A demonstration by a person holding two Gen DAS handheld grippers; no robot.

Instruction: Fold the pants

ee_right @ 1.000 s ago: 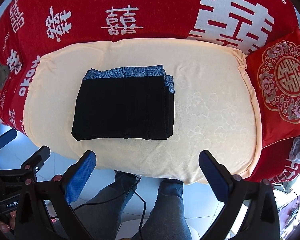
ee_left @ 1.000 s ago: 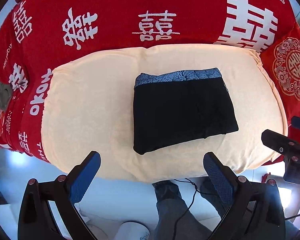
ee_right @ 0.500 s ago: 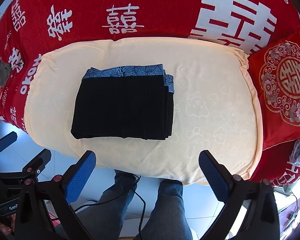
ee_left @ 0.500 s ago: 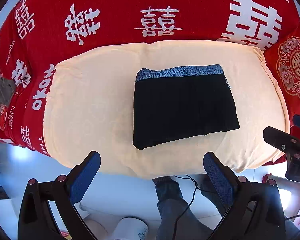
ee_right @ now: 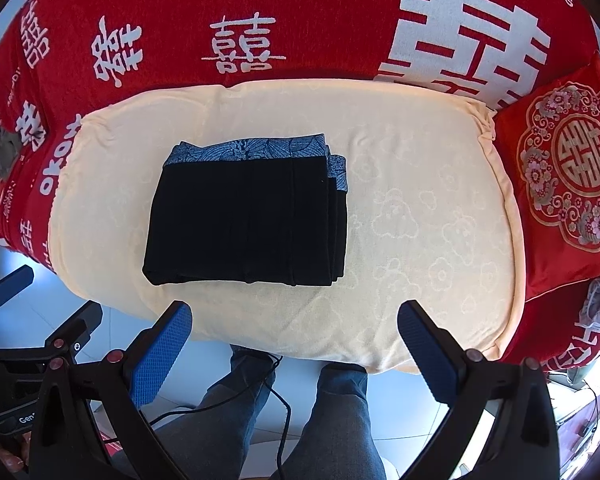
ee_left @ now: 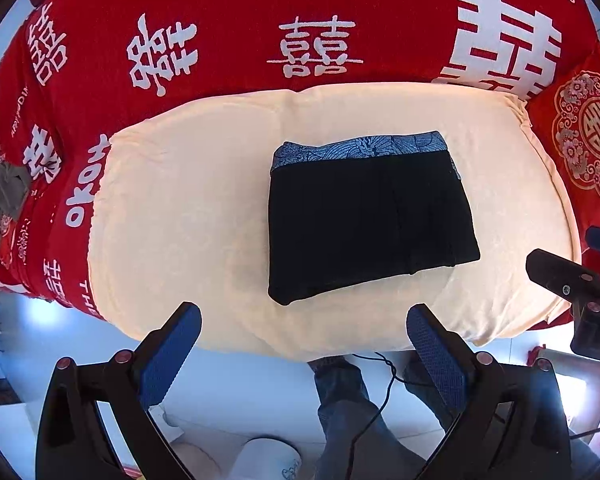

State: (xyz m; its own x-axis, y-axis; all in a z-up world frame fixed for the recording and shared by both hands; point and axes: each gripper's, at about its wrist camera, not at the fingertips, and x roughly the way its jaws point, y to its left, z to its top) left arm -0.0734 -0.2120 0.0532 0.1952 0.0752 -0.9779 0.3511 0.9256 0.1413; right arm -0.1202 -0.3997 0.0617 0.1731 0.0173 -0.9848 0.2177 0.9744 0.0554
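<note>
The black pants (ee_left: 368, 220) lie folded into a compact rectangle on a cream cushion (ee_left: 172, 200), with a blue patterned waistband along the far edge. They also show in the right wrist view (ee_right: 248, 220), left of the cushion's (ee_right: 420, 208) middle. My left gripper (ee_left: 304, 320) is open and empty, held back over the cushion's near edge. My right gripper (ee_right: 294, 320) is open and empty too, also clear of the pants. Neither touches the cloth.
A red cover with white characters (ee_left: 320, 48) lies under and behind the cushion. A red embroidered pillow (ee_right: 572, 184) sits at the right. Grey cloth (ee_left: 4, 196) lies at the far left. The person's legs (ee_right: 340, 412) and a cable stand on the pale floor below.
Both grippers have drawn back and up slightly, so the cushion and pants look a little smaller. The pants have not moved. Both grippers stay open.
</note>
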